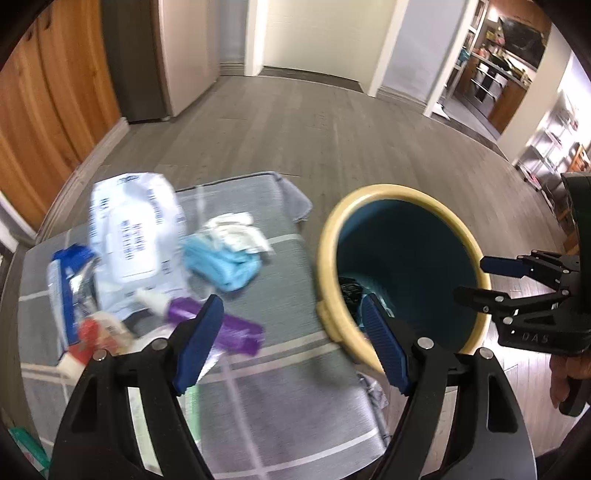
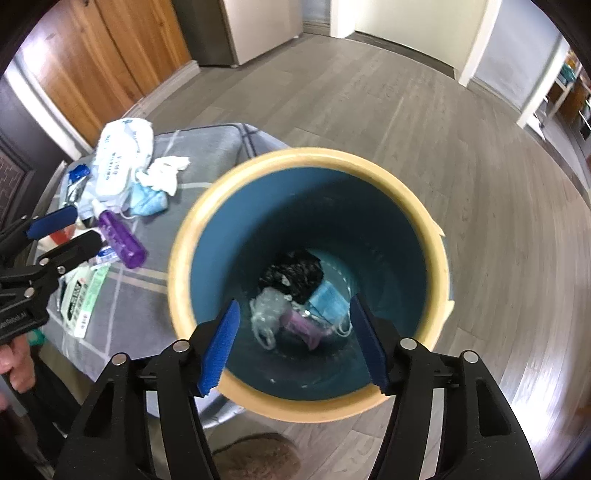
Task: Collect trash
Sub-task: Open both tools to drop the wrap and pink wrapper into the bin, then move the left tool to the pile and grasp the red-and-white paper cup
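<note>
Under me runs a grey wood-plank floor [image 2: 369, 110]. To my left stand orange wooden doors [image 1: 48, 110] beside a pale fridge [image 1: 184, 55]. Ahead, cream walls [image 1: 314, 33] frame a doorway, and cluttered shelves [image 1: 491, 66] fill a dimmer room at right.

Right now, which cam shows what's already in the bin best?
Right wrist view: it looks straight down into the bin, showing a black bag, a blue mask, clear plastic and something purple at the bottom. The left wrist view shows mainly the inner wall, with a sliver of black.
</note>
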